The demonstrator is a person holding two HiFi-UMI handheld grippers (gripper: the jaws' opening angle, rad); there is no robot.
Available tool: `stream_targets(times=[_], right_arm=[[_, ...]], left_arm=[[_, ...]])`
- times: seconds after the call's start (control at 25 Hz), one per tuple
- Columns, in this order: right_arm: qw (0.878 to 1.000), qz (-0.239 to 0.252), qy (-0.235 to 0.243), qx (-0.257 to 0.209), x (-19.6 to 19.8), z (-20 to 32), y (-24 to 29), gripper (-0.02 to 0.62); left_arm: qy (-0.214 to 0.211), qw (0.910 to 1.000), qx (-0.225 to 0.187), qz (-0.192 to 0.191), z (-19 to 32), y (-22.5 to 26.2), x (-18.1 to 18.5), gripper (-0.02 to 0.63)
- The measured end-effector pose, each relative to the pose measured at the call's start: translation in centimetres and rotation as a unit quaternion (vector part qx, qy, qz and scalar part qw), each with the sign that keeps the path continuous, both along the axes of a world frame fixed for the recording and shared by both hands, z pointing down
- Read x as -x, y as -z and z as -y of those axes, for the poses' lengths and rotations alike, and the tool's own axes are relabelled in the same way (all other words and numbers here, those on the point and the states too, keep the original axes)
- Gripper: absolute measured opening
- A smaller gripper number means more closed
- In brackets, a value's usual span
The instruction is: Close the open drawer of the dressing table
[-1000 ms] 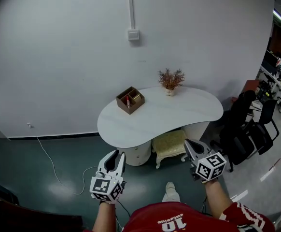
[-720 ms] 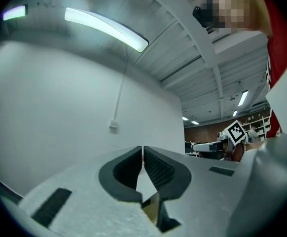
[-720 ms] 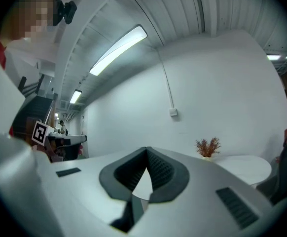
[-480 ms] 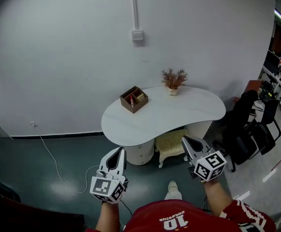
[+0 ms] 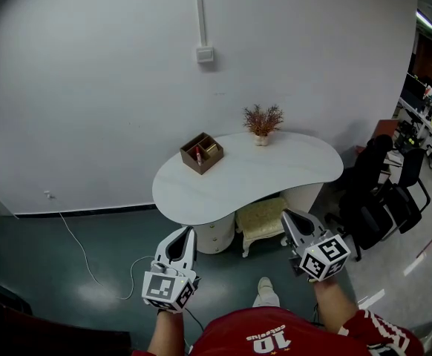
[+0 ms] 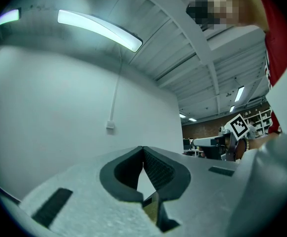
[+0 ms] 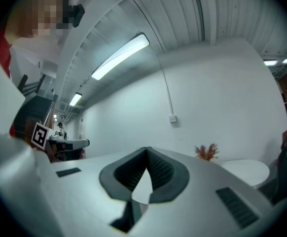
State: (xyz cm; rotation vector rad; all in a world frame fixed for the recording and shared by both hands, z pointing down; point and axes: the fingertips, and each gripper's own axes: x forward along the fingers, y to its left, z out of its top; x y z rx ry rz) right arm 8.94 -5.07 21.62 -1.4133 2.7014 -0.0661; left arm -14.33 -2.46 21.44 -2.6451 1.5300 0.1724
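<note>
The white dressing table (image 5: 260, 176) with a kidney-shaped top stands against the wall, and its edge shows again in the right gripper view (image 7: 247, 171). Its round drawer pedestal (image 5: 216, 234) is tucked under the top; I cannot tell how the drawer stands. Both grippers hang in the air short of the table, touching nothing. My left gripper (image 5: 180, 243) is shut and empty, its tips meeting (image 6: 142, 148). My right gripper (image 5: 286, 221) is also shut and empty (image 7: 147, 150).
A cream stool (image 5: 262, 219) sits under the table beside the pedestal. On the top are a wooden organiser box (image 5: 201, 153) and a dried plant (image 5: 263, 121). Black office chairs (image 5: 379, 199) crowd the right. A white cable (image 5: 82, 262) trails over the floor at left.
The left gripper's jaws, slightly apart a second ago, have come together. Both grippers have lifted a little; the table is unchanged.
</note>
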Motion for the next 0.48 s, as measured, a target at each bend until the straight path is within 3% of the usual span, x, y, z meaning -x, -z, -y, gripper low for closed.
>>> stream_targets(times=[0.48], right_arm=[[1.0,-0.015,-0.009,-0.007,0.37,-0.2,-0.26,0.003]], left_arm=[[-0.005,0.9998,0.01,-0.017,-1.03,-0.58,0.39,-0.014]])
